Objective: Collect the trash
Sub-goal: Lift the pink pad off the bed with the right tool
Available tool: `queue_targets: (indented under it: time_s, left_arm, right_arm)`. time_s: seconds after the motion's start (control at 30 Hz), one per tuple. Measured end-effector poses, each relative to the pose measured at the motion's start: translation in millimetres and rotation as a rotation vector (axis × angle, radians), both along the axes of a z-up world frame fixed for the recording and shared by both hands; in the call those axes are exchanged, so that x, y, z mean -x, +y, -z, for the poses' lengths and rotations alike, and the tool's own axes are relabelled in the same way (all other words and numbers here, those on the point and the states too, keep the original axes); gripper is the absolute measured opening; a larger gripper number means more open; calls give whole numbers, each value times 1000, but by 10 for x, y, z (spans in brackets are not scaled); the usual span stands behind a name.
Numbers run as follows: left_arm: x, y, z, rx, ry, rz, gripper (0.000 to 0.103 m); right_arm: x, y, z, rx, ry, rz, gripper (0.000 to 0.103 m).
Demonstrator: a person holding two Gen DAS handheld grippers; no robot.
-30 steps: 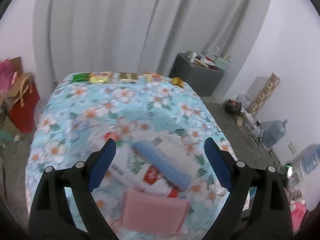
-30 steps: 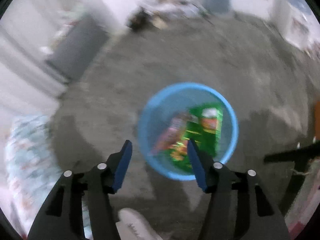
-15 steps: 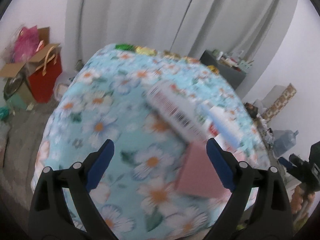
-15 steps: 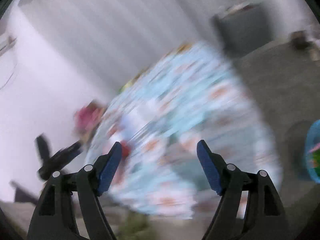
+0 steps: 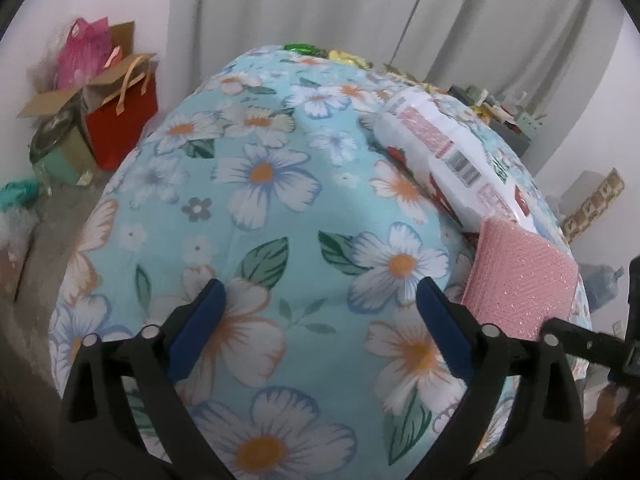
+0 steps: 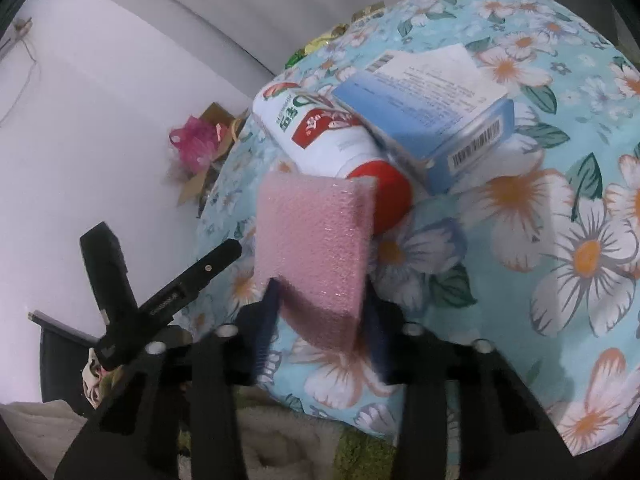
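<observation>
Left claw point(image 5: 316, 314): jaws at their widest and opening, nothing between them. It hovers over bare floral cloth on the counter point(image 5: 260, 216), near the front edge. Blue pads show no contact with the cloth that I can confirm.

Right claw point(image 6: 320, 320): jaws closing around the pink sponge point(image 6: 316, 248). The sponge's near end sits between the two blue pads; both pads appear to be against its sides, though the right pad is motion-blurred. The sponge tilts up off the cloth at the claw end.

Positions relative to the pink sponge:
- White tube with red cap point(image 6: 324, 132): just behind the sponge, lying on its side, red cap touching the sponge's far edge.
- Blue-and-white carton point(image 6: 432, 96): behind and right of the sponge, resting partly on the tube.
- Foil wrappers point(image 6: 332, 36): well beyond the sponge, along the far edge of the counter.

In the left wrist view the sponge point(image 5: 524, 276) lies to the right of the left claw, with the tube point(image 5: 440, 156) just behind it. Red paper bag point(image 5: 120, 116) on the floor, far left of the counter.
</observation>
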State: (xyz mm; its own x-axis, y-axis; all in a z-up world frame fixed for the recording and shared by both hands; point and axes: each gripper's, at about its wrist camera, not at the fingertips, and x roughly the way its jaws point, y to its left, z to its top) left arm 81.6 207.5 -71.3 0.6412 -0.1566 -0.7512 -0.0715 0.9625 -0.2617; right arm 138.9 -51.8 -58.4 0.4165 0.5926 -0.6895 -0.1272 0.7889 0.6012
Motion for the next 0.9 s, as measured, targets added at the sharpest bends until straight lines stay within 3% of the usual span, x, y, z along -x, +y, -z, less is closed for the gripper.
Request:
queue_targets:
  time_s: [0.17,0.33,0.57,0.73,0.9]
  left_arm:
    - [13,-170,54,-123,-11,19,94]
    - [10,-215,59,-162,-6,21,94]
    - [1,-334,93,-252,-2,10,94]
    - [-3,-341,88,-258,7,2,94]
    - [4,-336,82,-255,10,-4,94]
  right_arm:
    - [74,-83,-1,12,-16,9,33]
    - [267,-336,-123,11,-44,41,32]
    - [539,-967,-271,-18,-85,219,32]
    - [535,-1355,-52,-33,4,367,32]
    - [499,-1521,117,-122,53,407,32]
